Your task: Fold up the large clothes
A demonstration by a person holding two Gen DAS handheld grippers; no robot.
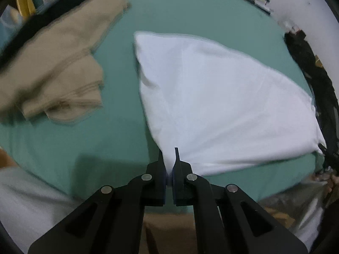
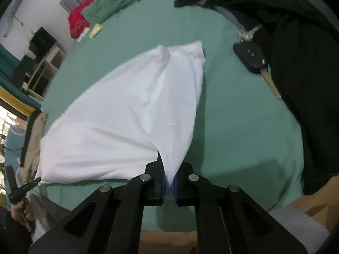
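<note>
A white garment lies partly folded on the green bed sheet. My left gripper is shut on its near left corner, with cloth pinched between the pads. My right gripper is shut on the near right corner of the same white garment. Both corners are lifted a little, and the cloth stretches away from the jaws. The left gripper also shows at the left edge of the right wrist view.
A beige folded garment with a black item lies at the far left. A car key and dark clothes lie to the right. Red and green pillows sit at the head of the bed.
</note>
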